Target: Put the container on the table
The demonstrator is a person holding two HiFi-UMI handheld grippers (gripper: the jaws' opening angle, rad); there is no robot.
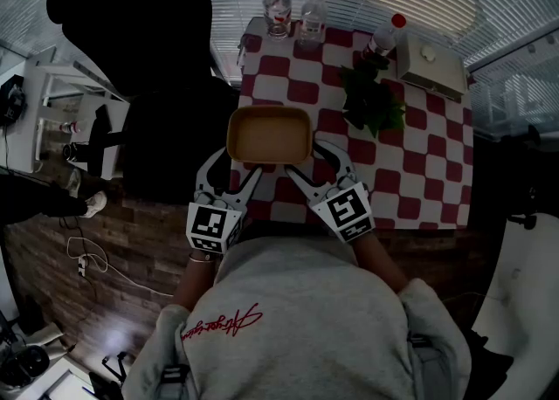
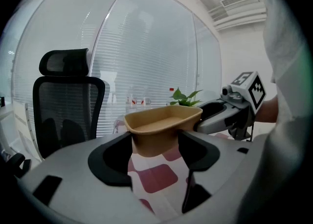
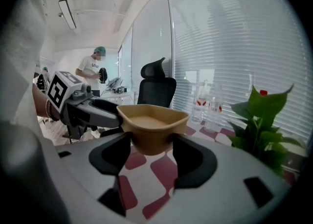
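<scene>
A shallow tan container (image 1: 269,134) sits between both grippers over the near left part of the red-and-white checked table (image 1: 419,171). My left gripper (image 1: 234,165) grips its near left corner. My right gripper (image 1: 310,161) grips its near right corner. In the left gripper view the black pads press the container (image 2: 164,120) on both sides, with the left gripper (image 2: 155,147) shut on it. The right gripper view shows the same hold: the right gripper (image 3: 151,152) is shut on the container (image 3: 152,120). The container looks empty and level, a little above the cloth.
A leafy plant (image 1: 371,101) stands mid-table, right of the container. Two clear bottles (image 1: 278,14) and a red-capped bottle (image 1: 384,40) stand at the far edge beside a white box (image 1: 430,66). A black office chair (image 1: 148,58) is left of the table. A person (image 3: 95,69) stands far off.
</scene>
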